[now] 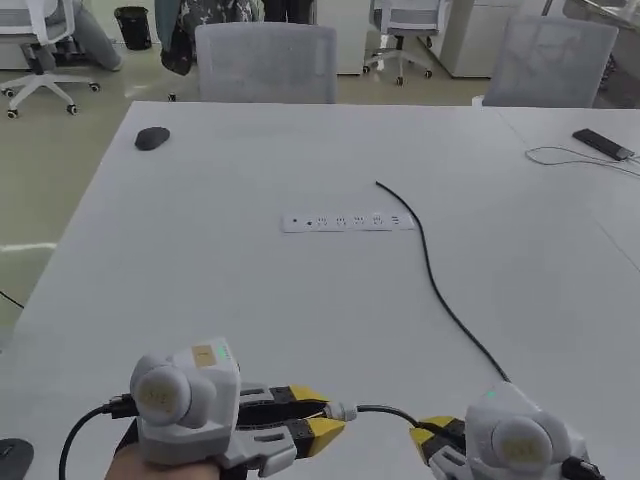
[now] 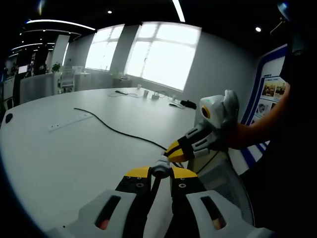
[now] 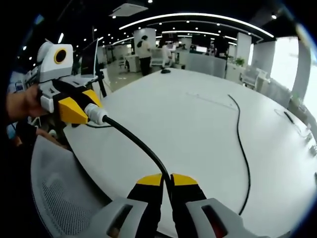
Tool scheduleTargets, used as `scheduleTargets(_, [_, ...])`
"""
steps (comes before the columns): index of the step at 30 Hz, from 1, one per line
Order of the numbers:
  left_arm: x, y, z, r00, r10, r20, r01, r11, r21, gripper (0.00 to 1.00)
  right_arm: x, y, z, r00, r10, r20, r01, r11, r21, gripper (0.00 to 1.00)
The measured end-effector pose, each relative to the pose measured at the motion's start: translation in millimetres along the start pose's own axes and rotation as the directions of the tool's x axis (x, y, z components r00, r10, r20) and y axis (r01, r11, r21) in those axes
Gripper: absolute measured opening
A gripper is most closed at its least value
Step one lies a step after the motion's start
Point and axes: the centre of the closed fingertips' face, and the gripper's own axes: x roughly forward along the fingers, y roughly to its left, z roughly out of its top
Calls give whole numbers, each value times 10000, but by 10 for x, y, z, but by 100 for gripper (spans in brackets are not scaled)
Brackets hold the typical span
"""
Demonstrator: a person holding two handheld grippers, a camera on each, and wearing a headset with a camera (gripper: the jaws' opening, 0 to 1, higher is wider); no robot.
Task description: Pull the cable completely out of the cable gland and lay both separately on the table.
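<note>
L tongs [image 2: 159, 174]: gland [image 2: 160, 164]; R tongs [image 3: 167, 179]: cable [image 3: 138, 144]; by tbl [image 1: 250, 300] edge

Power strip [image 1: 348, 222] beside cable [image 1: 440, 295], on table [image 1: 200, 290]

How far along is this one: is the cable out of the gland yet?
Done: both grips are set. The left tongs are shut on the gland, and the right tongs are shut on the cable. In hand: the pull, with the cable running into the gland between them. Left: draw it fully out, then lay both apart on the table.
</note>
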Motion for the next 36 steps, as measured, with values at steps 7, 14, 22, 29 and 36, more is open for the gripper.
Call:
scheduleTargets(7, [-4, 34, -4, 10000, 20, 44, -19, 9999, -131, 15, -11, -39, 76, 9995, -331, 13, 329, 9878, -1520, 3])
scheduleTargets(14, [-2, 28, -16, 10000, -17, -13, 17, 9999, -106, 15, -76, 138, 256, 9995, 144, 297, -48, 9534, -3017, 16])
scheduleTargets(22, [19, -6, -18, 9999, -130, -7, 130, 9999, -101, 15, -95, 471, 455, 9942, 998, 400, -667, 8641, -4989, 16])
scheduleTargets(29, [45, -26, -17, 9997, -233, 6, 233, 9997, -125, 15, -16, 564, 483, 9921, 1242, 194, -947, 8398, -5345, 10])
scheduleTargets(36, [54, -19, -29, 9996, -273, -53, 272, 9996, -89, 15, 2, 589, 482, 9908, 1354, 83, -1089, 8303, -5466, 2])
